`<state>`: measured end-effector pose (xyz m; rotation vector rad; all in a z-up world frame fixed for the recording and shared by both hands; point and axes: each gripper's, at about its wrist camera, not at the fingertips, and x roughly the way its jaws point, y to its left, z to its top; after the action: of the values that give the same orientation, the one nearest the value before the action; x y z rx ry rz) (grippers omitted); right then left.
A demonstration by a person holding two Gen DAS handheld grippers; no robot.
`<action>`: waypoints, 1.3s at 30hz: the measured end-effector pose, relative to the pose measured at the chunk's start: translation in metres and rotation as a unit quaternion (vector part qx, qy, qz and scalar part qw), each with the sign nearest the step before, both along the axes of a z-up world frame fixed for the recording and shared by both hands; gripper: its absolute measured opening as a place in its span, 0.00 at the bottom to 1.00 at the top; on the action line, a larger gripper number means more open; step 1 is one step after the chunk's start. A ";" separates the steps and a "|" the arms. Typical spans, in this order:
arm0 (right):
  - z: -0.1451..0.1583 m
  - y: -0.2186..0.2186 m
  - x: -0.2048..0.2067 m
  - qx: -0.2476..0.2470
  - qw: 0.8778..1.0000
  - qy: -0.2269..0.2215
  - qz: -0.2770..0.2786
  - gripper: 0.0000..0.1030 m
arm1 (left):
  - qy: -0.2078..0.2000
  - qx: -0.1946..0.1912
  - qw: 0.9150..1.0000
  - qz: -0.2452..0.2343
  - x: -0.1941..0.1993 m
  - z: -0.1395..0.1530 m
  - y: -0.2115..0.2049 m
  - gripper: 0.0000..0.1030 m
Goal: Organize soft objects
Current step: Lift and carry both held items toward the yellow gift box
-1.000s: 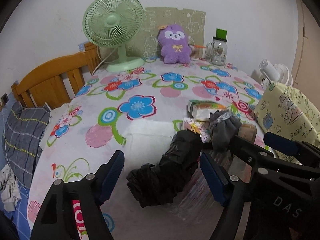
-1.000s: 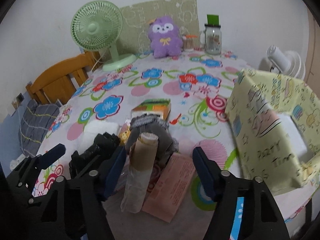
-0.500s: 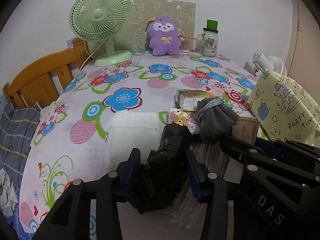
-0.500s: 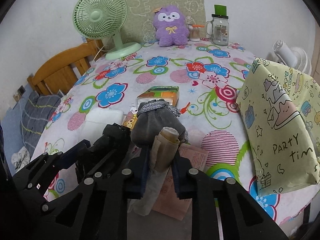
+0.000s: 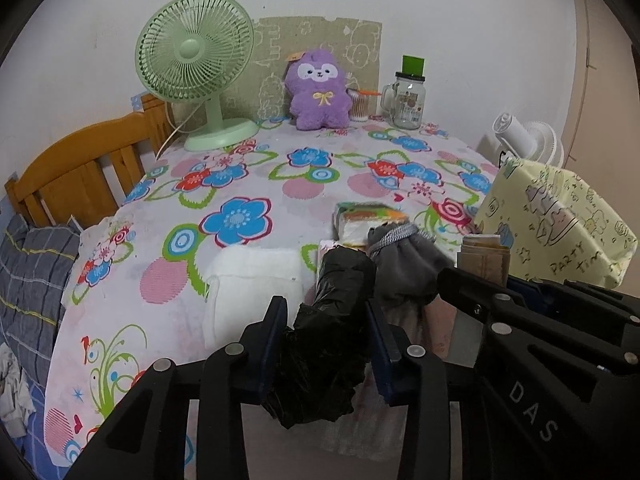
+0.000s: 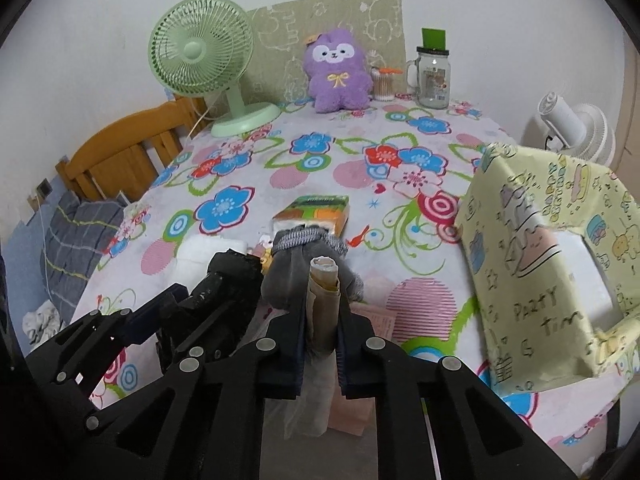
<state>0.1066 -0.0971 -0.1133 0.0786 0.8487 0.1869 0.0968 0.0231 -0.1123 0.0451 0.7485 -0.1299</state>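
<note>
Both sets of jaws have just closed, our left gripper [image 5: 326,344] pinching the limp black bag roll [image 5: 328,320], right gripper [image 6: 320,330] the soft tan roll [image 6: 322,300]; we grip mid-length.

black gripper [image 5: 326,350] frames, blue pads [image 5: 273,344], silver screws, "das" lettering.

The tablecloth [image 6: 280,178] lies bare mid-table; the yellow box [image 6: 532,264] (tall) blocks the right side.
</note>
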 end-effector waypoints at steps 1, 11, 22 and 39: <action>0.003 -0.001 0.000 0.001 1.000 -0.002 -0.001 0.14 | -0.004 -0.001 1.000 0.000 -0.001 0.003 -0.002 0.38; 0.028 -0.012 -0.001 0.000 1.000 -0.026 0.001 0.14 | -0.026 -0.005 1.000 0.007 -0.004 0.028 -0.012 0.38; 0.055 -0.033 0.001 0.010 0.999 -0.045 0.000 0.14 | -0.043 -0.001 0.999 0.009 -0.005 0.056 -0.032 0.38; 0.091 -0.076 0.001 0.010 0.997 -0.075 -0.009 0.14 | -0.072 -0.001 0.997 -0.006 -0.007 0.089 -0.073 0.38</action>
<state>0.1072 -0.1731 -0.0224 0.0895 0.6958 0.1828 0.0894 -0.0503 -0.0237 0.0562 0.6034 -0.1368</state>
